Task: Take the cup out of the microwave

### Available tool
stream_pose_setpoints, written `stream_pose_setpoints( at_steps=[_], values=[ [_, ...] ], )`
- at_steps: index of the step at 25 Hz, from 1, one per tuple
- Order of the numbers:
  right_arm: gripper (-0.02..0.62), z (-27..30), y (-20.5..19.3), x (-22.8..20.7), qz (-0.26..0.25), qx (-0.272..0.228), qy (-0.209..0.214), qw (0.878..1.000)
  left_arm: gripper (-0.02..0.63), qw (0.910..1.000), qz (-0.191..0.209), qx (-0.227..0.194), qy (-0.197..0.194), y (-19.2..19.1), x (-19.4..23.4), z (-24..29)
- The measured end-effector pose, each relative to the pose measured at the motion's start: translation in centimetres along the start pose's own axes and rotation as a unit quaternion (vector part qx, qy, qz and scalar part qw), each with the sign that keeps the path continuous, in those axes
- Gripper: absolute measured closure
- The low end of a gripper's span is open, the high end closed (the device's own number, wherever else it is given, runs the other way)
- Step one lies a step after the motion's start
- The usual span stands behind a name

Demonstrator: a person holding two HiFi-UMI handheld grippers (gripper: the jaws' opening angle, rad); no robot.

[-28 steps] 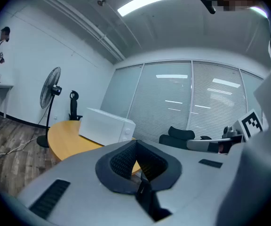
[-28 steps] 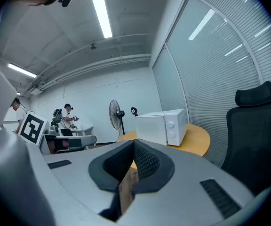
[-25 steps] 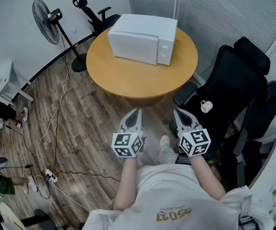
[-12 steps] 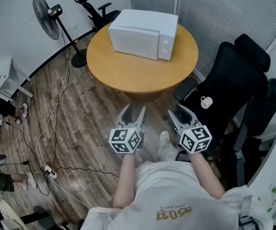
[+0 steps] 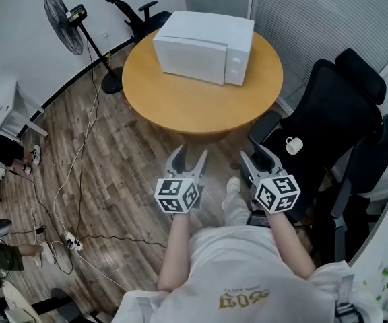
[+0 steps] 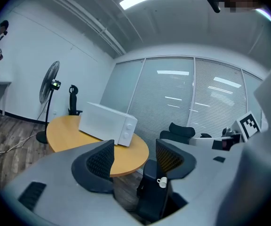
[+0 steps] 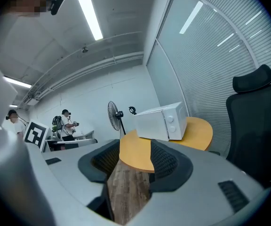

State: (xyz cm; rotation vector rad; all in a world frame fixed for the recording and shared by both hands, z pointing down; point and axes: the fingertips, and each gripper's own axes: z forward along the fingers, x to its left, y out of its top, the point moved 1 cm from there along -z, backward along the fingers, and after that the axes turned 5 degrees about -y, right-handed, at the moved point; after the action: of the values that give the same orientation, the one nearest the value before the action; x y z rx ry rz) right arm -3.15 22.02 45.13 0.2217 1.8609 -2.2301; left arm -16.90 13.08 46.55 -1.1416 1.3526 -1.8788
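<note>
The person stands on the wood floor (image 5: 113,160) a step back from a round wooden table (image 5: 194,106), holding both claws out at about waist height, pointing roughly level toward it. The left claw (image 5: 189,155) has its two jaws apart with nothing between them; they have just been opening. The right claw (image 5: 250,152) is the same: its jaws have just been spreading and stand wide, with only floor and table edge seen through the gap.

From where the person stands, the white microwave (image 5: 204,46) sits on the table at about 12 o'clock. Its door is shut and its two knobs are on the right end of the front. The small white cup (image 5: 292,145) is not in it. It stands upright on the seat of a black office chair (image 5: 335,106) at about 2 o'clock, just beyond the right claw and apart from it. Neither claw touches anything.

A standing fan (image 5: 62,15) is off at about 10 o'clock by the wall, and loose cables (image 5: 73,180) trail across the floor on the left side.
</note>
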Motion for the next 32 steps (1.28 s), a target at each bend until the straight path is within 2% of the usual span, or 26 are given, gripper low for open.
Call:
stream_pose_setpoints(
  at_steps=[7, 15, 24, 27, 32],
  values=[
    [0.393, 6.9, 1.1, -2.6, 0.005, 0.002, 0.006, 1.0, 0.325, 0.9998, 0.014, 0.016, 0.005, 1.4, 3.8, 5.7],
    [0.396, 15.3, 5.3, -8.6, 0.006, -0.004, -0.011, 1.0, 0.327, 0.9995, 0.022, 0.021, -0.01, 4.9, 7.0, 16.0],
    [0.397, 20.8, 7.0, -16.8, 0.016, 0.008, -0.029, 0.999, 0.325, 0.9978, 0.042, 0.051, -0.001, 4.8, 9.7, 26.4],
    [0.399, 22.2, 7.2, -19.2, 0.019, 0.011, -0.03, 0.999, 0.316, 0.9958, 0.065, 0.064, 0.006, 4.6, 10.3, 28.9],
    [0.402, 24.0, 7.4, -21.0, 0.032, 0.017, -0.028, 0.999, 0.308, 0.9878, 0.13, 0.085, 0.009, 5.5, 9.9, 31.7]
  ],
)
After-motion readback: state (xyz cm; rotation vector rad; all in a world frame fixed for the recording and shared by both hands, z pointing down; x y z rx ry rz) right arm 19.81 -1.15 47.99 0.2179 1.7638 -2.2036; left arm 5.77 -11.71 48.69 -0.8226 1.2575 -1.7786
